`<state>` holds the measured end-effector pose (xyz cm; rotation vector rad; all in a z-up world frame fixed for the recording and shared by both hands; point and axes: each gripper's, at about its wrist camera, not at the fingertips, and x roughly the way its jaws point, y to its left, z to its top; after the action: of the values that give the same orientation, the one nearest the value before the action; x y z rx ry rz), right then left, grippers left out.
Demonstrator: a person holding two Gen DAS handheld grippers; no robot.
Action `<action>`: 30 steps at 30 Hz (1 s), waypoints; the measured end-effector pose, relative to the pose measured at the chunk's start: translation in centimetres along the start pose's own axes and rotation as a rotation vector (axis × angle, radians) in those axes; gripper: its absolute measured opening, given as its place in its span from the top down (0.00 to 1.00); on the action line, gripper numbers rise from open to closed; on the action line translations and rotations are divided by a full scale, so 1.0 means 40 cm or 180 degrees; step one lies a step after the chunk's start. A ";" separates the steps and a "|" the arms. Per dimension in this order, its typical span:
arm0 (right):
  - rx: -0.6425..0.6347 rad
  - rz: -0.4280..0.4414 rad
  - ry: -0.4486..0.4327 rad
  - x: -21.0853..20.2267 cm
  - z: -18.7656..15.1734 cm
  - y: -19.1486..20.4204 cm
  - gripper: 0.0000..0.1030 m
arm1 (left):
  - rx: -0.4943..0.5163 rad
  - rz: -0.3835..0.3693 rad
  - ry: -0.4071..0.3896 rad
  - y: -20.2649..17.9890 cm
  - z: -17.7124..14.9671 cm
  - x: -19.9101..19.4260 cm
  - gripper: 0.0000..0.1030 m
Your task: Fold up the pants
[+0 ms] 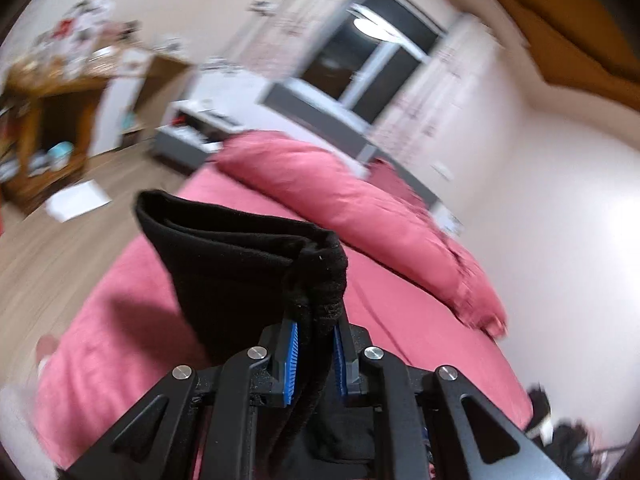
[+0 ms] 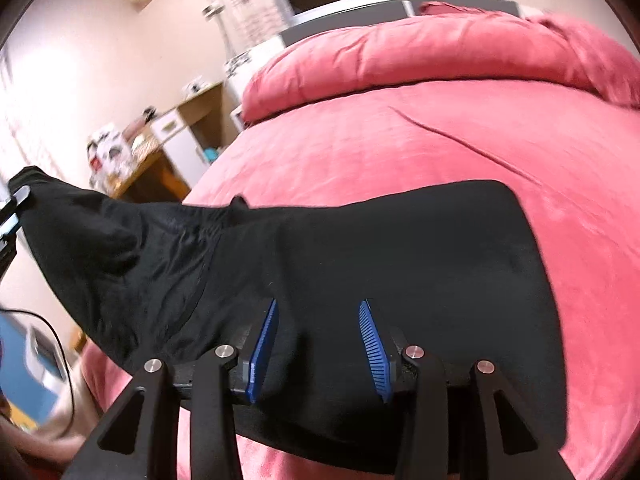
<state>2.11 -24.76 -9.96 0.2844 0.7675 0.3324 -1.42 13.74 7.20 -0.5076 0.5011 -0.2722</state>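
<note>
The black pants point(image 2: 360, 248) lie partly folded on the pink bed point(image 2: 480, 148). My left gripper point(image 1: 316, 332) is shut on a bunched end of the pants point(image 1: 240, 264) and holds it up above the bed. In the right wrist view that gripper's fingers point(image 2: 16, 208) show at the far left, with the fabric stretched up to them. My right gripper point(image 2: 318, 320) is open, its blue pads spread just above the flat part of the pants, holding nothing.
A rolled pink duvet point(image 2: 420, 56) lies along the head of the bed. A wooden desk point(image 1: 52, 96) with clutter and white drawers stands to the left. A white sheet point(image 1: 78, 200) lies on the wood floor. A cable point(image 2: 60, 344) hangs at the left.
</note>
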 end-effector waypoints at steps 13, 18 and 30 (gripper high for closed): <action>0.0433 -0.0302 -0.0317 -0.119 0.027 -0.127 0.56 | 0.1021 -0.1113 0.0835 -0.359 -0.119 0.204 0.86; 0.0760 -0.0452 -0.0444 -0.180 0.030 -0.212 0.56 | 0.1202 -0.1217 0.1256 -0.421 -0.220 0.324 0.86; 0.0855 -0.0439 -0.0439 -0.210 0.021 -0.235 0.53 | 0.1630 -0.1261 0.2358 -0.468 -0.471 0.478 0.65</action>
<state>-1.18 -36.72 -7.56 0.4994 0.6914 0.0775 2.58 -16.50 -4.68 0.0229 1.0115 -0.9592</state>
